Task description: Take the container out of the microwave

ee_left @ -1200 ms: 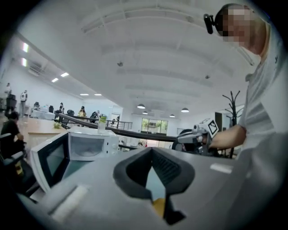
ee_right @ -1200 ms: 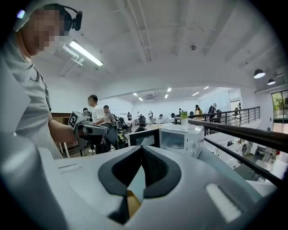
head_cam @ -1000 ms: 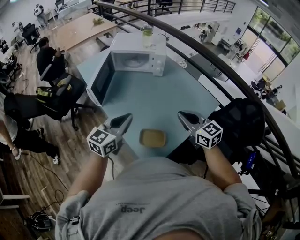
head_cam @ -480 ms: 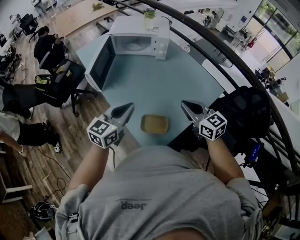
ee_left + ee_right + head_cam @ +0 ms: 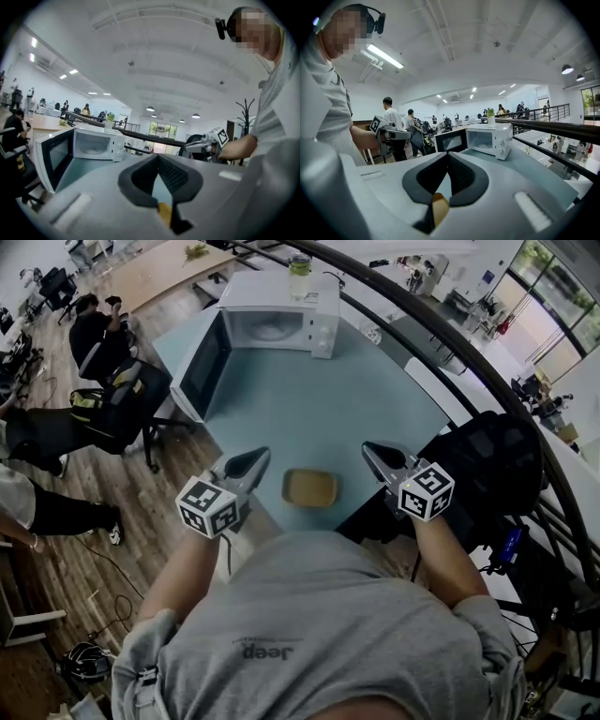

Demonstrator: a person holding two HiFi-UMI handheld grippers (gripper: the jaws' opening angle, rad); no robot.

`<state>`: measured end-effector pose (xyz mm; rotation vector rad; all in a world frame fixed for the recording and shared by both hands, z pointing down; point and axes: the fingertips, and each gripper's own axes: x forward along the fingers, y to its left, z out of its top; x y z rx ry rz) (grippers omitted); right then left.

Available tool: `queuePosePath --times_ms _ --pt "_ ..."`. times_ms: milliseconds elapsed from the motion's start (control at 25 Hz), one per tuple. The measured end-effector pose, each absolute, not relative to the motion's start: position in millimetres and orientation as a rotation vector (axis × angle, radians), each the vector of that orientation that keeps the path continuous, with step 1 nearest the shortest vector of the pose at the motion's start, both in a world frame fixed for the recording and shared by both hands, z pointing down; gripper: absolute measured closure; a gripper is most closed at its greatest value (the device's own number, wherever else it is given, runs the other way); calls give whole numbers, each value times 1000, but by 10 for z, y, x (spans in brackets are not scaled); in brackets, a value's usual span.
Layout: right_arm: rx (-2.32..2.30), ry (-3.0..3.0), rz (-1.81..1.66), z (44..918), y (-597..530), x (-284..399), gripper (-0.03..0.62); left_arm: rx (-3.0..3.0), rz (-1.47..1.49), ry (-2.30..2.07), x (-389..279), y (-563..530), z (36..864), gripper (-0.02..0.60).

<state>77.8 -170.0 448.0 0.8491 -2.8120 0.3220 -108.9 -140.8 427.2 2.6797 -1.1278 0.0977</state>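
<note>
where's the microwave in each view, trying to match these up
Head view: microwave at top centre, at the far end of the table.
Left gripper view: left of centre, beyond the jaws.
Right gripper view: right of centre, beyond the jaws.
Shared landmark: the bottle standing on top of the microwave, seen in all three views.

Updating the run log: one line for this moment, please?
left gripper shut, empty | right gripper shut, empty | container on table between them | microwave door open
</note>
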Motion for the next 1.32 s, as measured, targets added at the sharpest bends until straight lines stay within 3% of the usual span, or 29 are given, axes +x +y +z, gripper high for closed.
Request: queuePosePath --times_ms 1320 --pt "848 -2775 267 4517 -1615 774 591 2703 121 -1110 -1035 -1304 4275 558"
